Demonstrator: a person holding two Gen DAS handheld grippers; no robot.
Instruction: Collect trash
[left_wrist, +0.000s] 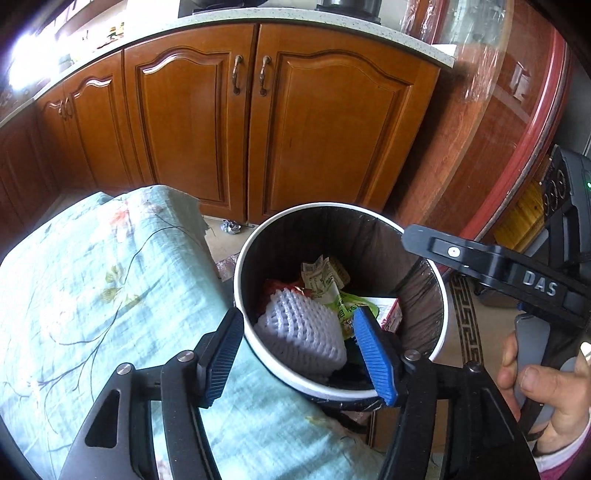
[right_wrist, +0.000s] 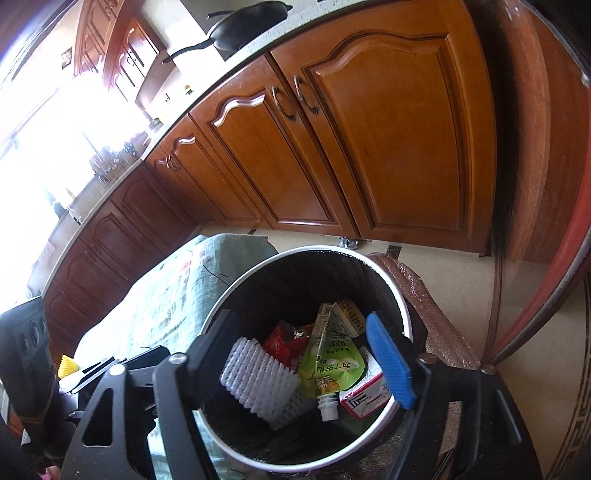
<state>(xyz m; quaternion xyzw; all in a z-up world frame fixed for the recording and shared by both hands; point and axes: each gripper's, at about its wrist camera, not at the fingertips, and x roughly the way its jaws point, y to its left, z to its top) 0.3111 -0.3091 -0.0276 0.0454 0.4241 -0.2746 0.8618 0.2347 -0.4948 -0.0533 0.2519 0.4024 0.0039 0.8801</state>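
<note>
A round white trash bin (left_wrist: 439, 325) with a black liner stands on the floor; it also shows in the right wrist view (right_wrist: 400, 291). Inside lie a white foam fruit net (left_wrist: 303, 328) (right_wrist: 258, 376), a green drink pouch (right_wrist: 332, 365), a red wrapper (right_wrist: 284, 339), a folded carton (left_wrist: 325, 273) and a red-white box (right_wrist: 365, 398). My left gripper (left_wrist: 299, 360) is open and empty over the bin's near rim. My right gripper (right_wrist: 299, 363) is open and empty above the bin's mouth. The right gripper's body (left_wrist: 491, 266) reaches in over the bin's right rim.
A seat covered with a pale green floral cloth (left_wrist: 92, 295) lies left of the bin. Wooden kitchen cabinets (left_wrist: 258, 122) stand behind. A crumpled foil scrap (left_wrist: 231, 226) lies on the floor by the cabinets. A round red-edged table (left_wrist: 517, 122) is at right.
</note>
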